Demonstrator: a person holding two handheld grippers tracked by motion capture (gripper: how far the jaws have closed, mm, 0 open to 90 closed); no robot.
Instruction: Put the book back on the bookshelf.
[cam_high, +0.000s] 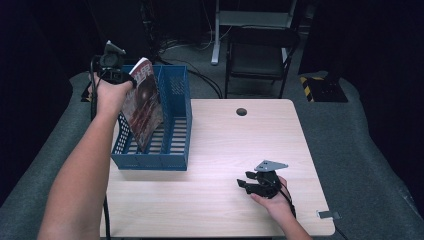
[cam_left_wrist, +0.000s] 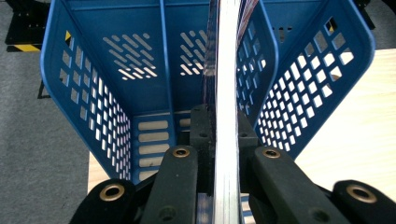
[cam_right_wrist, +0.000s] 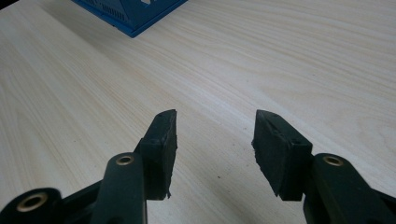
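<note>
Left gripper (cam_left_wrist: 227, 140) with both black jaws clamped on the edge of a thin magazine (cam_left_wrist: 227, 70), held upright inside the blue perforated file basket (cam_left_wrist: 93, 107) beside the wooden table (cam_left_wrist: 355, 140).

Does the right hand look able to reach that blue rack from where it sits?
Probably yes: bare table lies between the open right tongs and the blue rack. The left tongs hold a magazine there.

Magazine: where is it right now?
High view, left side: the magazine stands tilted inside the blue basket, pinched at its top by the left gripper.
</note>
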